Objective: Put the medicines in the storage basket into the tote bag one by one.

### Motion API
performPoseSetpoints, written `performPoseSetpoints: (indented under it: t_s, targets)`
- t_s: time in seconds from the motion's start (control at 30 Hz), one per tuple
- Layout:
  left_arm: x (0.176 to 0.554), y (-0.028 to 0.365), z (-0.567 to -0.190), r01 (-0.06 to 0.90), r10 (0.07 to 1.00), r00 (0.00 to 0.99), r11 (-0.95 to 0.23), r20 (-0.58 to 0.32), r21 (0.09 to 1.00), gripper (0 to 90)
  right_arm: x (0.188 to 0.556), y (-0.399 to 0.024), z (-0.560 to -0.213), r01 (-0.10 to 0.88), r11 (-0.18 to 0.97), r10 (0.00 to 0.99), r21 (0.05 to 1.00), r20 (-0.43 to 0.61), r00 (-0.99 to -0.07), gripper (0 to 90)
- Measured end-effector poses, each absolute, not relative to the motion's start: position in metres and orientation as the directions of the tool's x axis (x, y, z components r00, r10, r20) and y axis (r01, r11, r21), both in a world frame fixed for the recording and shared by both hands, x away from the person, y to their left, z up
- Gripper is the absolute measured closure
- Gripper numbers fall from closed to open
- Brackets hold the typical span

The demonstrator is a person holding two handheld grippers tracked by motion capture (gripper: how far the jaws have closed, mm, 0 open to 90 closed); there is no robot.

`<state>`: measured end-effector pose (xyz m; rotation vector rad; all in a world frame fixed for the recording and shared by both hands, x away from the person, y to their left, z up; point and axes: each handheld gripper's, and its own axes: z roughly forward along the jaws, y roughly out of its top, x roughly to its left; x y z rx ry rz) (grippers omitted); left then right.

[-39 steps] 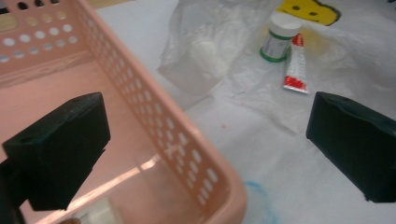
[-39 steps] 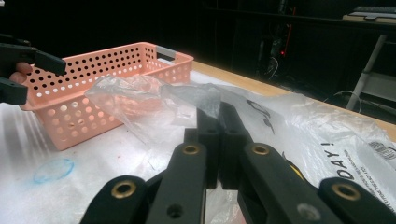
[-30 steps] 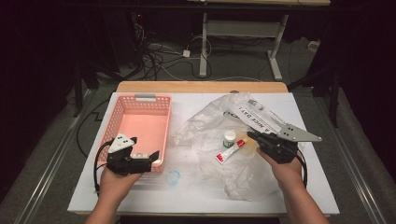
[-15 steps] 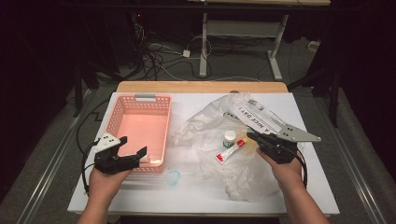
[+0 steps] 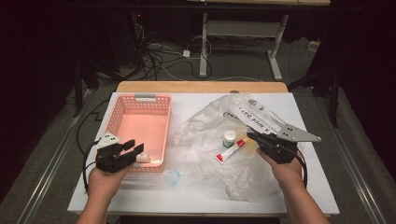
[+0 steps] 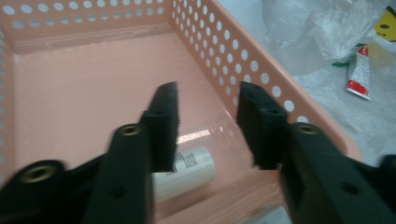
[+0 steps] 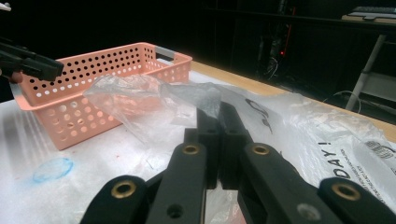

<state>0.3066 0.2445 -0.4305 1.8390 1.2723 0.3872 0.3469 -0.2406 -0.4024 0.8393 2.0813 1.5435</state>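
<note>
We're at the near edge of the pink basket [image 5: 140,126] now, our landmark. The left gripper [image 5: 131,150] hangs just over its near rim, fingers [image 6: 163,116] spread with nothing between them, and they have just been closing in. Below them the small white bottle [image 6: 189,168] lies on its side on the basket floor, tucked into the near corner. To the right of the basket, the right gripper [image 5: 254,137] has its fingers [image 7: 219,140] pressed together, pinching a fold of the clear plastic bag [image 5: 233,140] spread on the table [image 5: 187,200]. Farther right of the basket, inside the bag, we see a red-and-white tube [image 5: 230,151] and a white-capped jar [image 5: 229,138]. The risk, as we judge it: if that pinch lifts or tugs the film, the jar could tip and roll, or the thin plastic could slip free. The left gripper could also clip the basket rim and shove the basket.
</note>
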Motion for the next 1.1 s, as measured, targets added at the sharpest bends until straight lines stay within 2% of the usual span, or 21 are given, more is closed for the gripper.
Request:
performPoseSetpoints:
  t_s: [0.13,0.23,0.27,0.4,0.6,0.77,1.1]
  targets:
    - [0.307,0.246,-0.430,0.610,0.870,0.451,-0.138,-0.199,0.780,76.3,0.347,-0.240,-0.402,0.223,0.202,0.682,0.954,0.027,-0.731,90.0]
    - [0.308,0.249,-0.430,0.611,0.867,0.452,-0.130,-0.209,0.781,86.6,0.347,-0.242,-0.402,0.223,0.198,0.683,0.954,0.028,-0.730,90.0]
    - [0.308,0.250,-0.430,0.612,0.868,0.448,-0.125,-0.213,0.781,87.6,0.348,-0.242,-0.402,0.221,0.200,0.683,0.954,0.026,-0.730,90.0]
    - [0.310,0.252,-0.431,0.617,0.865,0.445,-0.108,-0.232,0.780,87.9,0.348,-0.244,-0.400,0.219,0.195,0.687,0.956,0.027,-0.727,90.0]
    - [0.318,0.248,-0.433,0.632,0.861,0.461,-0.147,-0.215,0.761,88.0,0.347,-0.246,-0.399,0.217,0.193,0.689,0.957,0.025,-0.724,90.0]
    - [0.330,0.245,-0.435,0.685,0.854,0.467,-0.186,-0.229,0.705,87.9,0.346,-0.248,-0.399,0.224,0.184,0.697,0.957,0.033,-0.716,90.0]
    - [0.341,0.236,-0.434,0.747,0.844,0.501,-0.308,-0.193,0.589,87.9,0.346,-0.248,-0.399,0.222,0.188,0.698,0.957,0.029,-0.716,90.0]
